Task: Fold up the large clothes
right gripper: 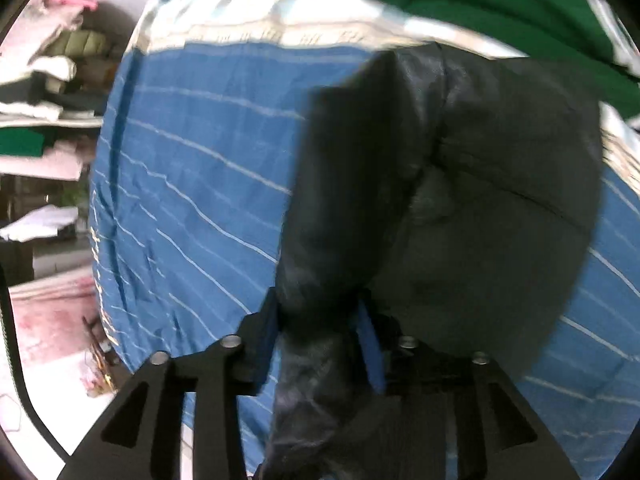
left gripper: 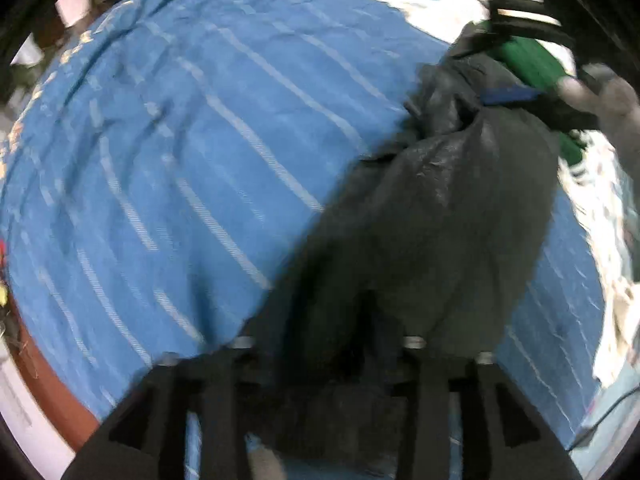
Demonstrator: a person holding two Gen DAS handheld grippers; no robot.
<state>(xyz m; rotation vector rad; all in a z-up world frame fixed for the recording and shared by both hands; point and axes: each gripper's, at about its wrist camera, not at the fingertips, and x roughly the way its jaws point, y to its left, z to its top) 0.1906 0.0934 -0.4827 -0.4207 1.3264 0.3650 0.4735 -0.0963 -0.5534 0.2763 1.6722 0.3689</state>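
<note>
Left wrist view: left tool and right tool each half-spread around the dark garment.

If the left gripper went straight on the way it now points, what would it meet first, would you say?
Most likely the dark garment, which already lies between the left gripper fingers; under it is the blue striped sheet. Blur makes depth uncertain.

Motion blur smears both views; the dark garment hides the left gripper fingertips at 6 o'clock.
</note>
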